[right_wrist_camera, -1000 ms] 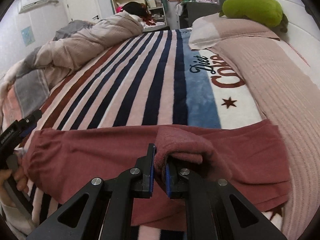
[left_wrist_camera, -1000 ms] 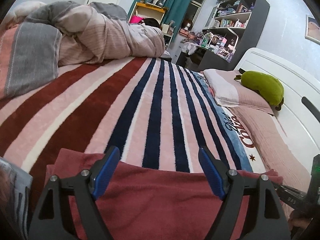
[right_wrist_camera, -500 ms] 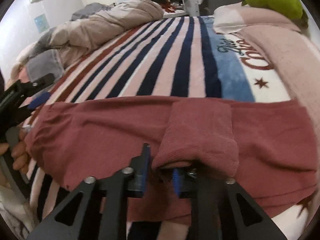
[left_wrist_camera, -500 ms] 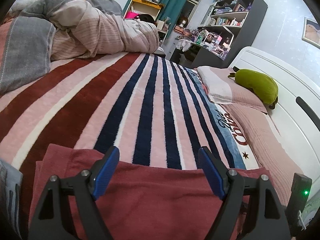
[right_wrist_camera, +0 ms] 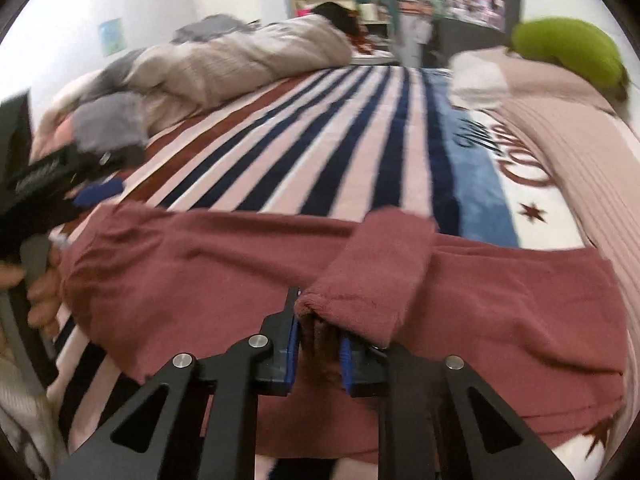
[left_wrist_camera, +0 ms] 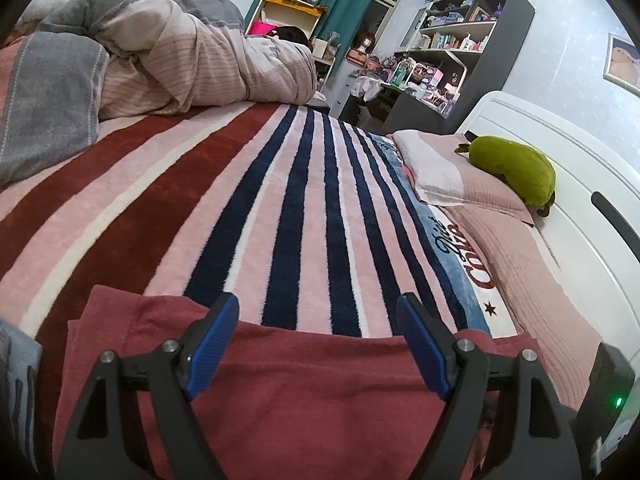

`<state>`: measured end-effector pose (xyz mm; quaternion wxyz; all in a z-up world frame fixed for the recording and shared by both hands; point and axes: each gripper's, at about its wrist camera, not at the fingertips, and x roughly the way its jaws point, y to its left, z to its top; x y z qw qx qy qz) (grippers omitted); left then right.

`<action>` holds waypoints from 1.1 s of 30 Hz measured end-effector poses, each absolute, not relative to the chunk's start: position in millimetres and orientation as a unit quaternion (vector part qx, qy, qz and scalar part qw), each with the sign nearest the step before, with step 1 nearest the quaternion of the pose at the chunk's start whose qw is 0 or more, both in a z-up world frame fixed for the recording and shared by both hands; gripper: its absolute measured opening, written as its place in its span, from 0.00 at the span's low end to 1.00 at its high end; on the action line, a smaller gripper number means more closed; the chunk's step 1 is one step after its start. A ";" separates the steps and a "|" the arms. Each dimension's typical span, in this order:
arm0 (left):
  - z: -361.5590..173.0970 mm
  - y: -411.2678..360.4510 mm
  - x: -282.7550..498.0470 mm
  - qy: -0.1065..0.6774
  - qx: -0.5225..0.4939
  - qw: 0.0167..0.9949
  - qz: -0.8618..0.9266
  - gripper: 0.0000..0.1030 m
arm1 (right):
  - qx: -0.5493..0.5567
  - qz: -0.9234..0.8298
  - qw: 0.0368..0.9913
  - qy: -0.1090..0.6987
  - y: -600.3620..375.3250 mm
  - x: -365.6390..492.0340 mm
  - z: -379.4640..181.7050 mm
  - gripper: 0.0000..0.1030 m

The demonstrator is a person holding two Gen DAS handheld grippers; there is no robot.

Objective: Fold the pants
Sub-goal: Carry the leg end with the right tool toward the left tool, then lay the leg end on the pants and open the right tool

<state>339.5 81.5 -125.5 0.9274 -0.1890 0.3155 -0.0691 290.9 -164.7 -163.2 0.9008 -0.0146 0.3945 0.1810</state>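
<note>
Pants (right_wrist_camera: 500, 312), brick-red knit with a soft napped surface, lie flat across the striped fleece blanket (left_wrist_camera: 304, 208) on the bed, directly beneath both tools. One folded end (right_wrist_camera: 380, 264) is doubled back over the main panel. The right hand-held gripper (right_wrist_camera: 318, 350) has just been narrowing, that doubled cloth pinched between its blue ribbed pads. The left hand-held gripper (left_wrist_camera: 318, 344) stands wide apart above the fabric, gripping nothing. A green plush toy (left_wrist_camera: 514, 168) rests on the pillow ahead and rightward.
</note>
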 end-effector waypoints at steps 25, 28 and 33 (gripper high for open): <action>-126.3 78.5 340.8 0.317 -0.193 0.925 -0.079 0.76 | -0.038 0.201 0.885 0.418 -147.7 281.4 -170.3 0.47; -126.9 79.1 341.3 0.319 -0.193 0.925 -0.077 0.76 | -0.087 0.172 0.889 0.416 -140.8 280.3 -180.0 0.45; -126.5 81.1 341.0 0.317 -0.198 0.924 -0.077 0.76 | -0.095 0.141 0.896 0.410 -147.1 278.5 -180.5 0.04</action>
